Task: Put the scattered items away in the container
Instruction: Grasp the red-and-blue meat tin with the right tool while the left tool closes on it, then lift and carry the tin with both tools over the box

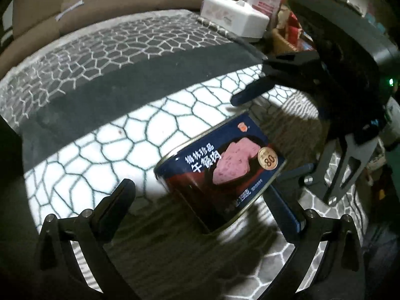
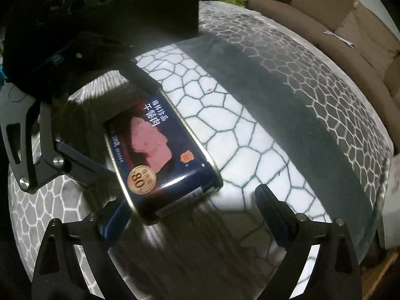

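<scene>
Can: a dark blue luncheon-meat can (image 1: 220, 165), lying label-up on the worktop (image 1: 100, 135), a patterned cloth with a cell print; lower centre-right of the left wrist view, centre-left of the right wrist view (image 2: 160, 155).
Long axis: in the left wrist view it runs from lower left to upper right, aslant to the fingers' reach; in the right wrist view it runs from upper centre down to lower centre, near to the line of that tool's reach.
Left tool (image 1: 205, 195): spread wide, gripping nothing; the can's near end sits between its fingers, closer to the right finger.
Right tool (image 2: 190, 200): spread wide too, nothing gripped; the can's near corner lies just by its left finger, whether touching I cannot tell.
Nearer hand: both straddle the can from opposite ends; neither is clearly nearer.
Crowding: each tool shows in the other's view, close to the can's far end, so the two may foul one another if both close.
Open room: bright bare cloth at centre of both views, with a dark band beyond it.
Edges: the worktop's far edge curves across the upper frame, with a brown sofa (image 2: 325, 17) past it.
Container: a white box (image 1: 235, 17) stands at the upper right of the left view; whether it is the container I cannot tell.
</scene>
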The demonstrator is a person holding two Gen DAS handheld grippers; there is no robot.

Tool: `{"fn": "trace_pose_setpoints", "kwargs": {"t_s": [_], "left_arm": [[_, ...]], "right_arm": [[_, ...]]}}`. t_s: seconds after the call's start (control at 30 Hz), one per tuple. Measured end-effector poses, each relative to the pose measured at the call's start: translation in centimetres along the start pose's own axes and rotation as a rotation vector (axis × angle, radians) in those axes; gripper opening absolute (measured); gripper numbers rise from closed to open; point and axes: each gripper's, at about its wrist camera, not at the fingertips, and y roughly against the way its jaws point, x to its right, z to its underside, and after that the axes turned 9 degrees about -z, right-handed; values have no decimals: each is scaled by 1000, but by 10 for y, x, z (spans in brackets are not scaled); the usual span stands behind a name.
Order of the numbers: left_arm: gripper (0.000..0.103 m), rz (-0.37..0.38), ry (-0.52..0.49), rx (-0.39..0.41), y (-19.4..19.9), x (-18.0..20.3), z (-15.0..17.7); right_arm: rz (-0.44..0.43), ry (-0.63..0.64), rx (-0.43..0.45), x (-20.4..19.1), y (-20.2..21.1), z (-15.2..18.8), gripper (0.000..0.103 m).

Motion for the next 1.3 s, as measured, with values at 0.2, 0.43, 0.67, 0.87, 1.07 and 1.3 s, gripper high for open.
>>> {"fn": "trace_pose_setpoints", "kwargs": {"t_s": [0.2, 0.43, 0.67, 0.87, 1.07, 1.3], "left_arm": [[89, 43, -9, 0, -7, 4, 1], [82, 106, -25, 12, -10, 10, -5], [76, 37, -151, 13, -7, 40, -9], [87, 30, -148, 25, -10, 36, -11], [71, 90, -185, 39, -13, 37, -10], [70, 63, -191, 37, -12, 40, -10]], "right_arm": [[-64, 161, -124, -5, -10, -14, 82], [-99, 231, -250, -13, -14, -14, 64], [-87, 153, -232, -1, 5, 13, 65], [-144, 69, -236, 10, 9, 10, 67], [-156, 90, -275, 12, 3, 8, 68], [-86, 165, -266, 4, 3, 11, 64]]}}
